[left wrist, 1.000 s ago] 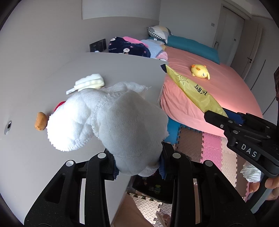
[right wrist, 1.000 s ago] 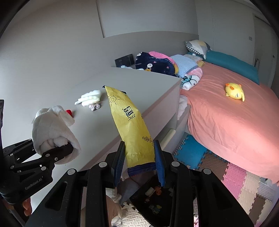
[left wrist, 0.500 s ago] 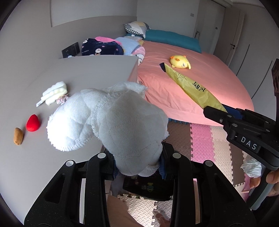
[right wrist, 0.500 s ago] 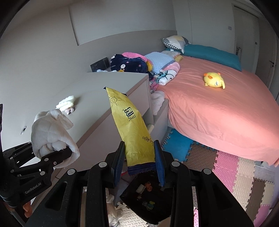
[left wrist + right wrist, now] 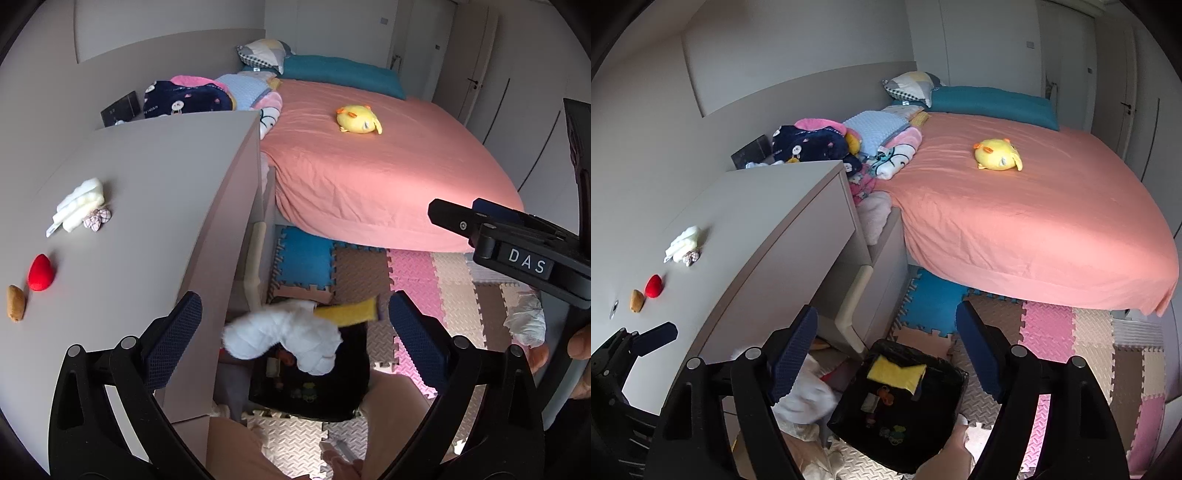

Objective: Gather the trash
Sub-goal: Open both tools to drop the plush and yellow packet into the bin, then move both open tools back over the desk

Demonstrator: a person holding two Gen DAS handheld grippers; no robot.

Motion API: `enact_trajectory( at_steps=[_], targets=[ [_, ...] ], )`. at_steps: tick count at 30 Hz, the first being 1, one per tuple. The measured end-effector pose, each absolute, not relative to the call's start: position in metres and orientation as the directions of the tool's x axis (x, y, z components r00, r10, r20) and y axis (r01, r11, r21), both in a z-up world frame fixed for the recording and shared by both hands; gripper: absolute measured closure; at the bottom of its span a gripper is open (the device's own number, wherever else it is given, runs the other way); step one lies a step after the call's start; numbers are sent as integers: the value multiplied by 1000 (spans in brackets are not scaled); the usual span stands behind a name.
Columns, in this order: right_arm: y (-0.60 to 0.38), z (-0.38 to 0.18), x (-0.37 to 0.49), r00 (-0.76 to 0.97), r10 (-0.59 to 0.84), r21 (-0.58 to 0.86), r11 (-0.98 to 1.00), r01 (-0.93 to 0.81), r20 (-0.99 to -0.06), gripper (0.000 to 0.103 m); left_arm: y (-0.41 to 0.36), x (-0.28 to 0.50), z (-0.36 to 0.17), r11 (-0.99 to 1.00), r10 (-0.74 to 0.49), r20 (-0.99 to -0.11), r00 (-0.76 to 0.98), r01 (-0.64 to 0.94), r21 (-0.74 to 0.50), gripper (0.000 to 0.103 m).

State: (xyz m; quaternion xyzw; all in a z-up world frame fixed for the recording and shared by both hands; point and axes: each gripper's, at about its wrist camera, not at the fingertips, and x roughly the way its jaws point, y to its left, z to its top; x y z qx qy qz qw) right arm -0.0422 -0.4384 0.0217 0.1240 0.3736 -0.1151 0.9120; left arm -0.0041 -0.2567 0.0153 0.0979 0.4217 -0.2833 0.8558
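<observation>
Since the earlier frames both loads have left the grippers: the white cloth wad point(image 5: 284, 336) that sat clamped in the left gripper point(image 5: 291, 332) now shows below its fingertips, over the black trash bin point(image 5: 314, 398), and the yellow wrapper point(image 5: 897, 372) that stood up between the right gripper's pads now lies inside that bin, against its far rim. Both sets of jaws have just been opening. The left gripper's blue pads are spread wide with the cloth under them and not pressed by either one; the right gripper point(image 5: 886, 341) is likewise parted, with nothing between its pads.

The bin stands on the foam floor mats point(image 5: 1049, 325), at the foot of the grey desk point(image 5: 147, 192) and between it and the pink bed point(image 5: 1034, 214). In the left wrist view the cloth looks blurred, so whether it has settled in the bin or is caught mid-fall cannot be told; it hangs over the bin's desk-side edge, so it may land partly outside.

Judged from this, two pieces of trash are being delivered. Up on the desk, away from the bin, remain a white crumpled piece point(image 5: 79, 203), a small checked scrap point(image 5: 96, 221) just beside it, a red object point(image 5: 40, 272) and a brown lump point(image 5: 15, 302), likely the next pickups.
</observation>
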Motion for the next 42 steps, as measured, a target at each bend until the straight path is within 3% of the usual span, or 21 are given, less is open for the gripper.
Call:
enact_trajectory(
  at_steps=[42],
  targets=[
    [-377, 13, 10, 689, -18, 147, 973, 180, -725, 25, -184, 30, 7, 906, -310, -796, 520, 416, -81, 5]
  ],
)
